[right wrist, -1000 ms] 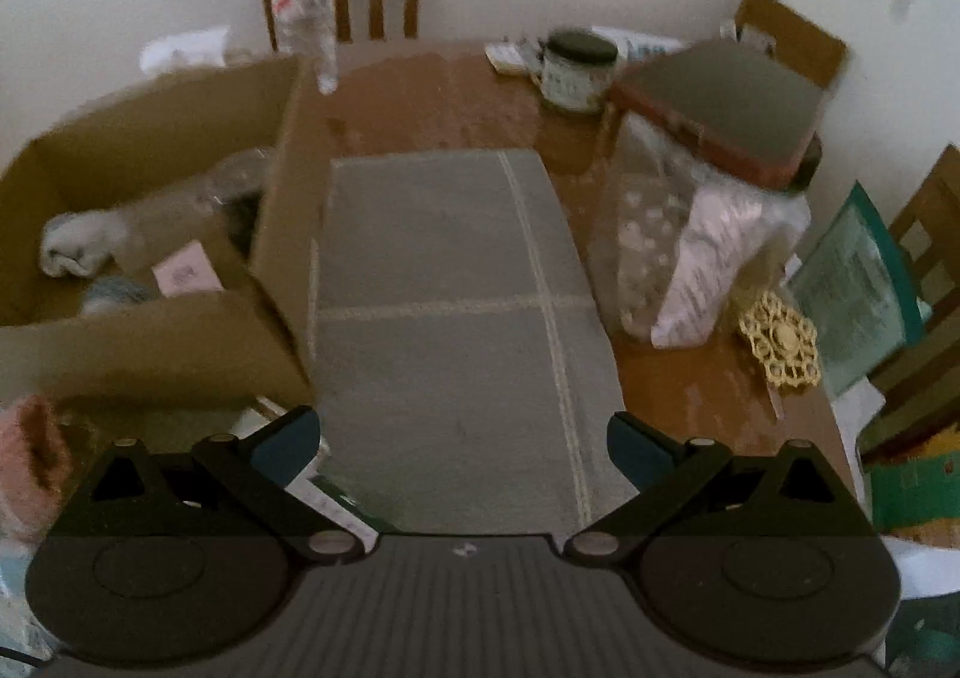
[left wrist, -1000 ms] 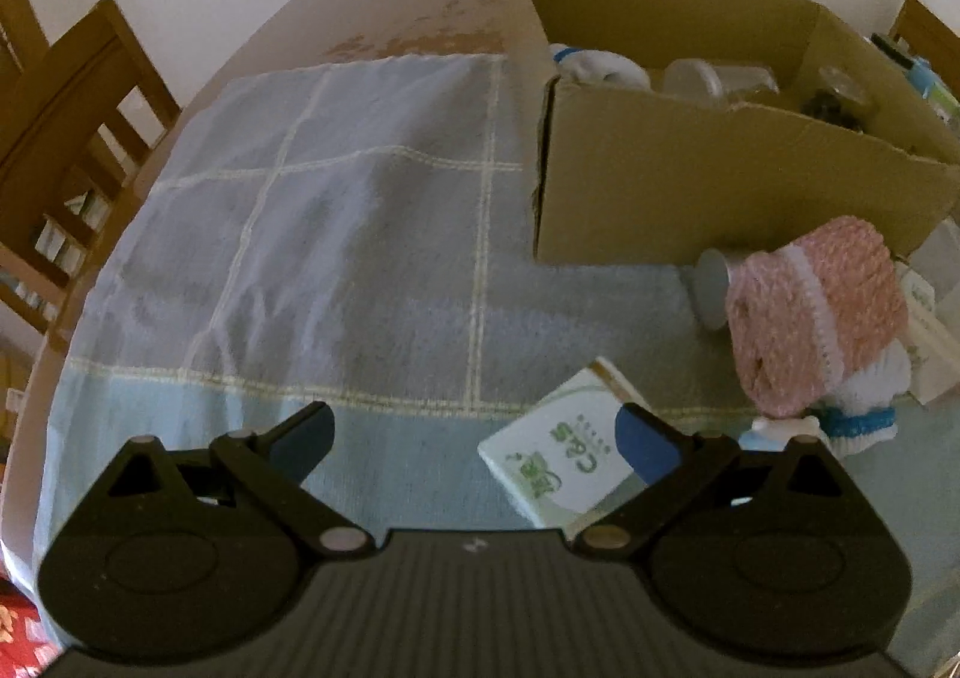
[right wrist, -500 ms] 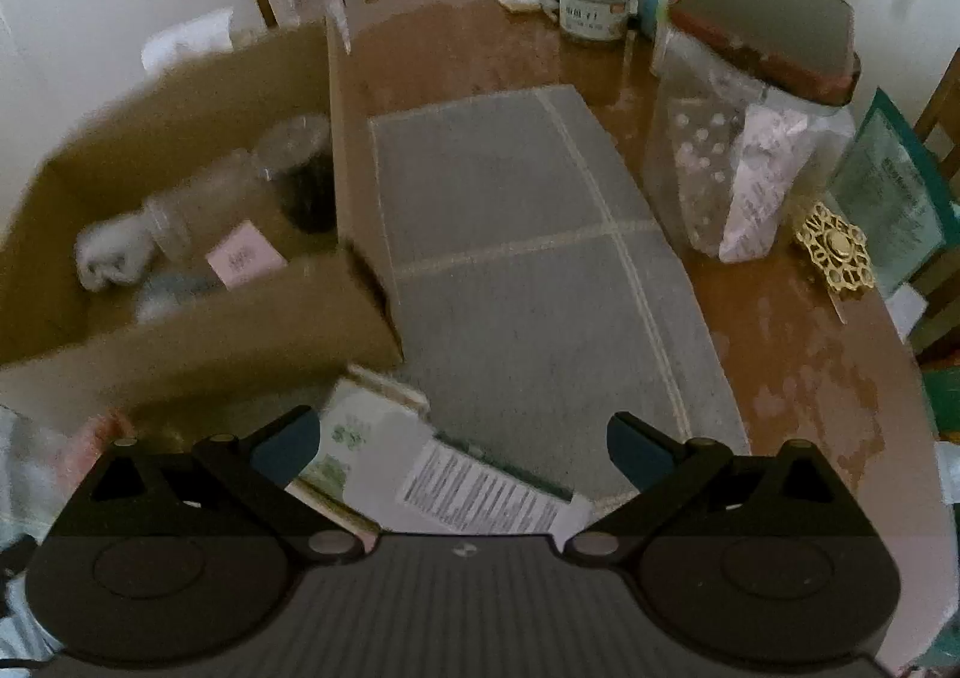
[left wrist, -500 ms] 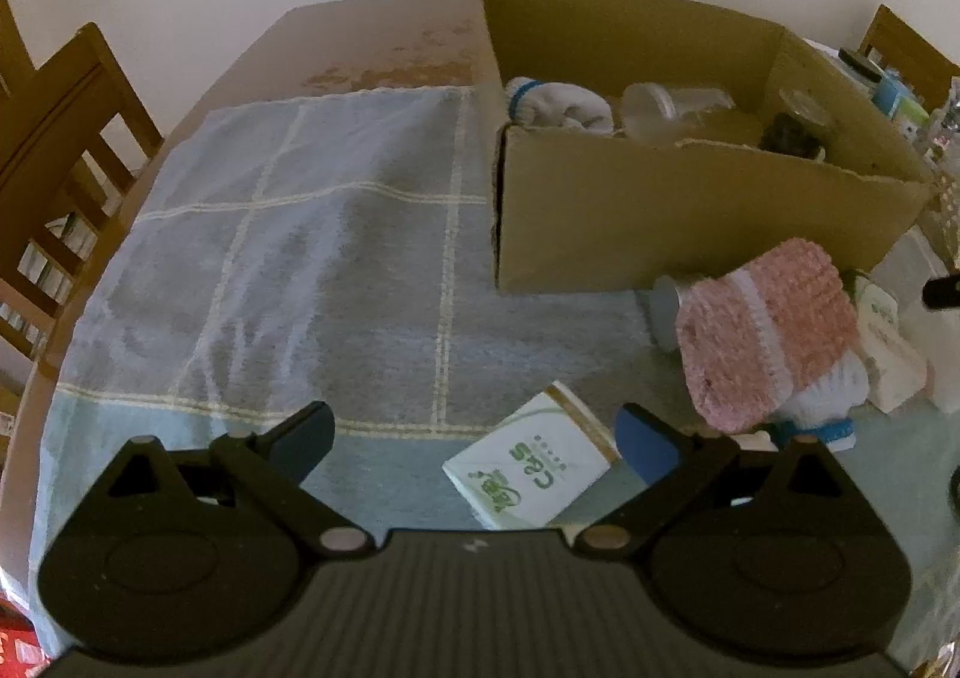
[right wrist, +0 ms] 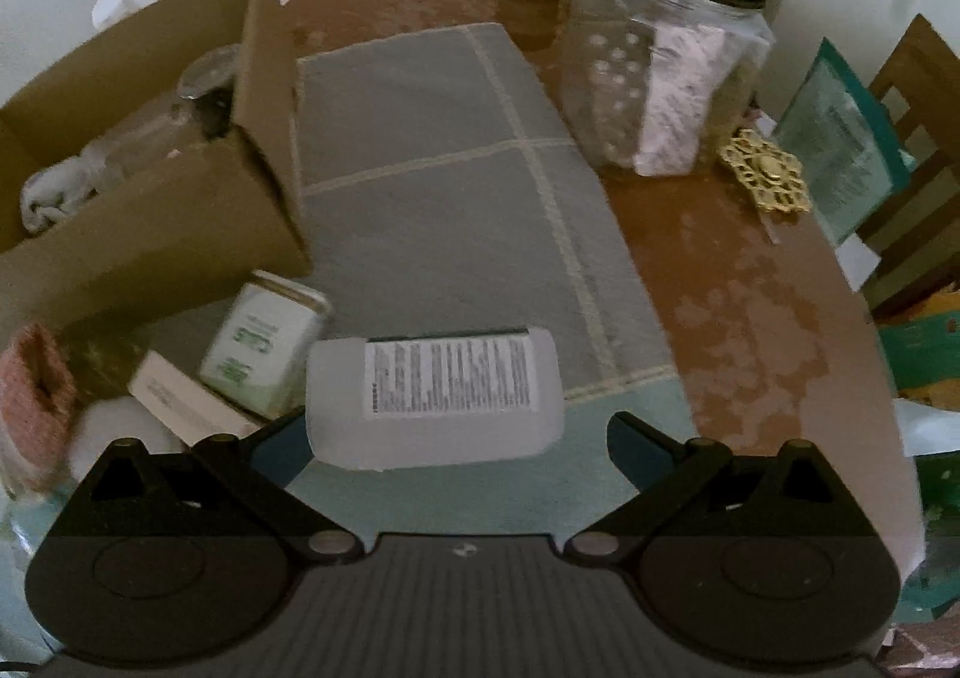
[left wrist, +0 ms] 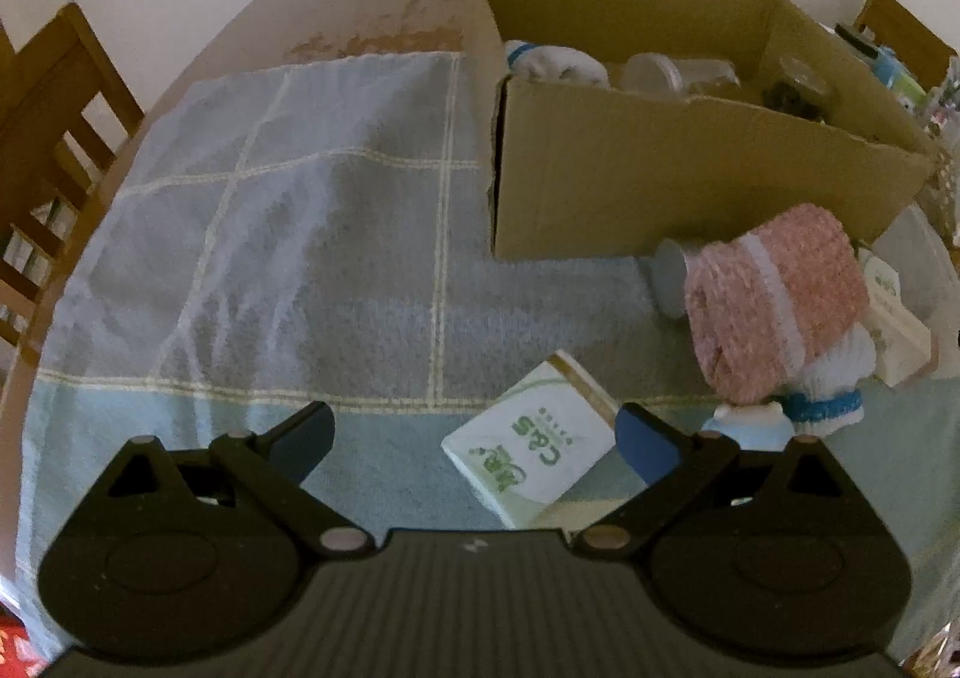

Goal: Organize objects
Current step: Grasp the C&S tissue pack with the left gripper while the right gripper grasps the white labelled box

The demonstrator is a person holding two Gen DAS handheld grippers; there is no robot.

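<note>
Left wrist view gives me the green-and-white tissue pack (left wrist: 534, 459) flat on the blue checked cloth (left wrist: 288, 258), just ahead of the left gripper (left wrist: 477, 435), with a pink knitted roll (left wrist: 774, 306) beside the cardboard box (left wrist: 660, 186). Right wrist view alone shows a white labelled bottle (right wrist: 435, 399) lying on its side and a clear jar (right wrist: 654, 78) on the worktop (right wrist: 738, 282). Left fingers (left wrist: 645, 441) spread wide, holding nothing. Right gripper (right wrist: 444, 447) spread too; its left finger (right wrist: 279, 453) sits against the bottle, contact unclear.
</note>
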